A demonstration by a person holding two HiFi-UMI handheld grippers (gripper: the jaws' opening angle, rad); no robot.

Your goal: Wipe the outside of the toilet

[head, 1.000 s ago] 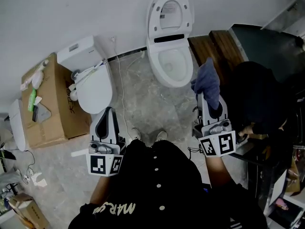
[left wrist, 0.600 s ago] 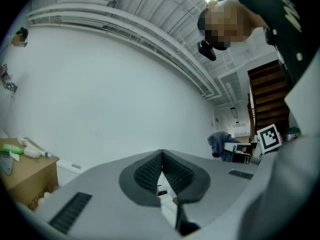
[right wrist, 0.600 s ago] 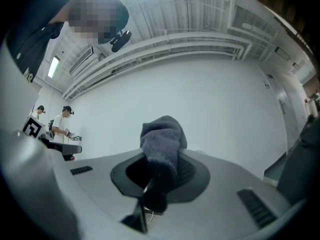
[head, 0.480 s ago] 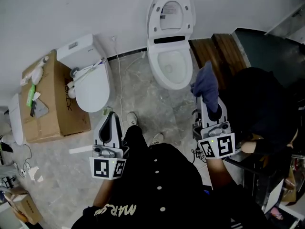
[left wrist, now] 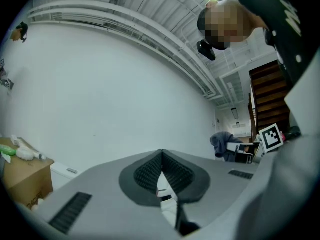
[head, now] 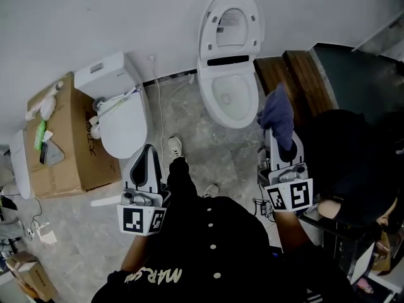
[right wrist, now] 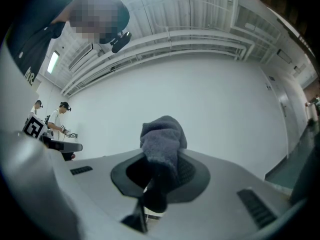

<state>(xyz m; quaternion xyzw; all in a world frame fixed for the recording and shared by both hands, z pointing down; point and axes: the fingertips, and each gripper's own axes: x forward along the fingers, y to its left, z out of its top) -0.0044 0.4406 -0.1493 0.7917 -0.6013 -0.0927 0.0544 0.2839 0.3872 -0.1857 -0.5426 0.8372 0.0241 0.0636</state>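
The right gripper (head: 278, 137) clamps the cloth (head: 276, 112) by one end (soft, probably light, bunching beyond the jaws) — the left gripper (head: 149, 150) is clenched, empty.

My right gripper (right wrist: 161, 165) pinching a grey-blue cloth (right wrist: 163, 136)
Jaws clamped tight on the cloth, which bunches up past the tips; plain white wall (right wrist: 220, 99) behind, ceiling pipes (right wrist: 200, 38) overhead, two people in white shirts (right wrist: 60, 117) far off at left.
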